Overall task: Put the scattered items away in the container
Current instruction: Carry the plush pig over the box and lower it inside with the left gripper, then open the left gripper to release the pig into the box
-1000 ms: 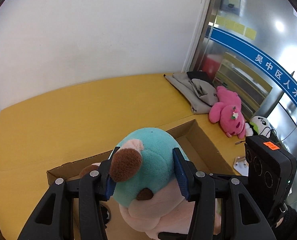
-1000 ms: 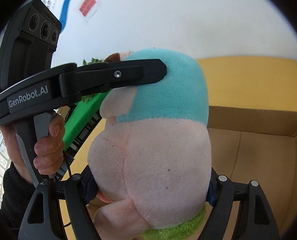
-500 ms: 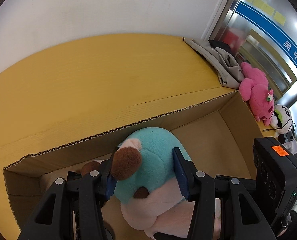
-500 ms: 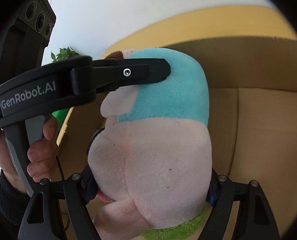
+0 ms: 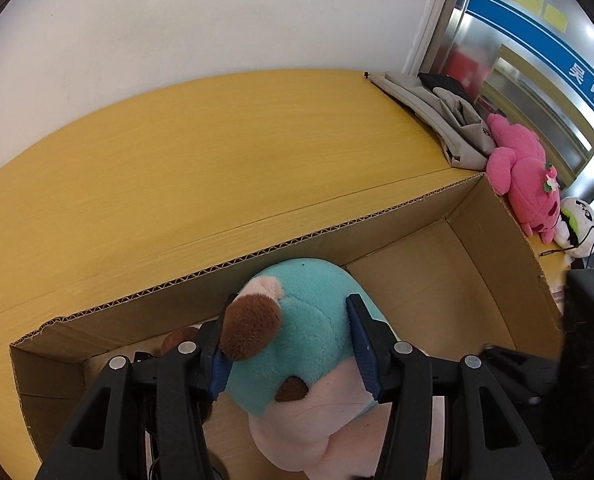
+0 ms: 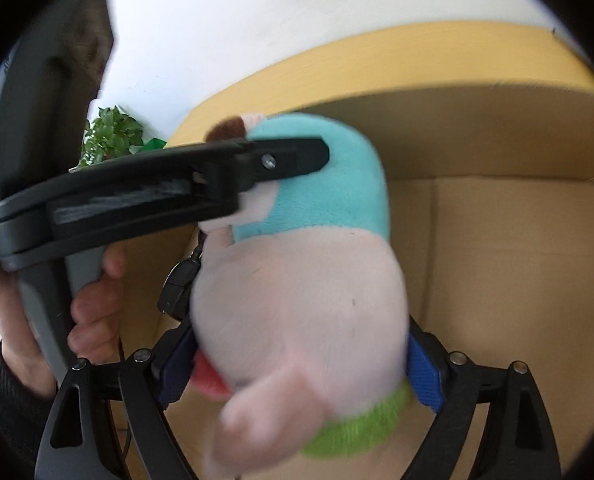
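Ahead of you a plain white wall [image 5: 201, 20] rises behind the yellow wood-grain worktop [image 5: 201, 152]. At your right stands a metal-framed glass door [image 5: 509, 52] crossed by a blue band [image 5: 537, 36] with white characters, catching bright reflections. A leafy green plant [image 6: 111, 136] sits at the worktop's left end.

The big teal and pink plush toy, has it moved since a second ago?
Yes. The plush toy has gone down: earlier its head stood above the far rim of the cardboard box, and now it sits below that rim, inside the box.
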A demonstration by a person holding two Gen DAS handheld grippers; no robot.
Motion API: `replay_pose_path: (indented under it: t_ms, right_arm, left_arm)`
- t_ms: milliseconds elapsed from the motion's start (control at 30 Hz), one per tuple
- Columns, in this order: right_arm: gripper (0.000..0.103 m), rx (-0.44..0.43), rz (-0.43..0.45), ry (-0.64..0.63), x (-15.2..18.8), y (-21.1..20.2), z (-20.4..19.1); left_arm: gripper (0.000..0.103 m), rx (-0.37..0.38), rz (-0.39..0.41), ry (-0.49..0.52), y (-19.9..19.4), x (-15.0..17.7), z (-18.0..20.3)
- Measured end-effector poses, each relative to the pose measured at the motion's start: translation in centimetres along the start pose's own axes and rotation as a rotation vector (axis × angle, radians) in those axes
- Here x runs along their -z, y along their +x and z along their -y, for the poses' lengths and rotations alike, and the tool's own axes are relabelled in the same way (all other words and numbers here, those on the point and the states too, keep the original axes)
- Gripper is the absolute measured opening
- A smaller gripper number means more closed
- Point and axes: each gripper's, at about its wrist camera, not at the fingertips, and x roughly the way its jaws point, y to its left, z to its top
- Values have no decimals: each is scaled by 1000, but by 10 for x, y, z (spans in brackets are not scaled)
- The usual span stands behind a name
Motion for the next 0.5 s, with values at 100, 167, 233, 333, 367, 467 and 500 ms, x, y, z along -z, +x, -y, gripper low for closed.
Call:
replay_pose_path:
  t_ms: [100,167,233,333,367,467,500]
  right_arm:
    - [89,-10,73,-37,3,-31,-7]
    - [83,-13,115,-60,3,-42,-12]
    - [58,0,75,-97,3,-32,-21]
    - [56,21,66,-114,6,-19,-28]
    - [56,18,69,-105,7,-19,-28]
    - [56,12,76,-100,10,-16,-33]
    - [56,13,75,-100,11,-16,-35]
  left_arm:
    - [56,-10,4,18,0,0,4]
    - [59,-11,8,12,0,-1,5]
    - [67,1,20,-11,-3,-2,4]
    - [72,3,46,-36,-13,0,4]
    - [72,18,57,-46,-19,2,3]
    - [72,46,116,-71,-47,6,1]
    - [76,53,144,-77,-61,9,2]
